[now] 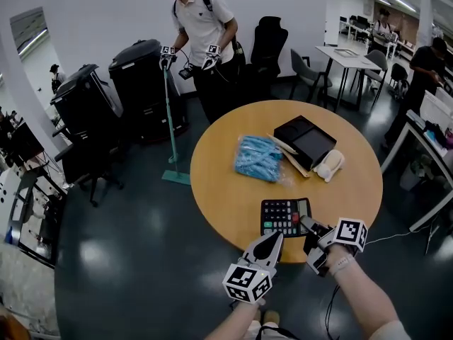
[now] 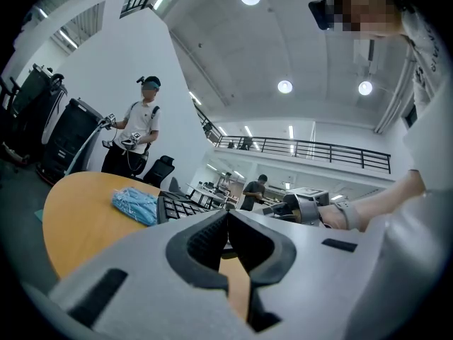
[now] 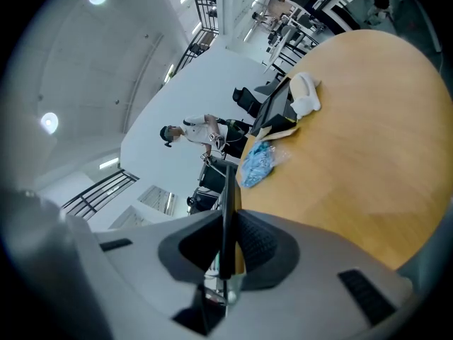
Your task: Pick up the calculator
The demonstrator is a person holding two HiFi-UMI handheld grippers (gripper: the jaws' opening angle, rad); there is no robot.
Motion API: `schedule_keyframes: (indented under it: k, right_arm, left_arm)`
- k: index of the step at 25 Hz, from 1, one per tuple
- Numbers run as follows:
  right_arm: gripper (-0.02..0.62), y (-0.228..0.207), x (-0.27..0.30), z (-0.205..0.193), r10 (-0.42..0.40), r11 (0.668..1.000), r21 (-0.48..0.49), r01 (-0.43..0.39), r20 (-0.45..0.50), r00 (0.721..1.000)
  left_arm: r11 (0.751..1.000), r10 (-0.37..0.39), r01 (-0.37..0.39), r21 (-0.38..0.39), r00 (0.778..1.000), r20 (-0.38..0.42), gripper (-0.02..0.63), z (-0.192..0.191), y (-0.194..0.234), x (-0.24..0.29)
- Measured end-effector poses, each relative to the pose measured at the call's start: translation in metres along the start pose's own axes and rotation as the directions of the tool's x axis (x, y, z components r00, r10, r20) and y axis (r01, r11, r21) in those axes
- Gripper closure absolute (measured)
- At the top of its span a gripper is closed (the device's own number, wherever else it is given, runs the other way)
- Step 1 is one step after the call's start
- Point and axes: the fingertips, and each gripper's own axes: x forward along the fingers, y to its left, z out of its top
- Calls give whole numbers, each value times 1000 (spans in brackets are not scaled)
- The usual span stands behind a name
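Note:
The black calculator (image 1: 284,217) with red and grey keys lies at the near edge of the round wooden table (image 1: 226,204). My right gripper (image 1: 306,224) is shut on its near right corner. In the right gripper view the calculator (image 3: 228,190) shows edge-on as a thin dark slab between the pads. My left gripper (image 1: 274,241) is just in front of the calculator at the table edge, shut with nothing in it. The left gripper view shows its jaw tips (image 2: 228,215) touching, with the calculator (image 2: 177,205) beyond them. Whether the calculator is off the table I cannot tell.
Farther back on the table lie a blue plastic packet (image 1: 259,157), a black box (image 1: 306,139), a wooden stick (image 1: 291,160) and a white object (image 1: 329,165). Behind the table a person (image 1: 202,27) holds a pole with grippers. Black bins (image 1: 145,83) and chairs stand around.

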Motion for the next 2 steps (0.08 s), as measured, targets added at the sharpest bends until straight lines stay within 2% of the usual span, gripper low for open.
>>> schedule_keyframes:
  k: [2]
  right_arm:
    - [540, -1, 0, 1, -3, 1000, 8, 3, 5, 1000]
  left_arm:
    - [1000, -2, 2, 0, 1000, -2, 598, -1, 0, 2]
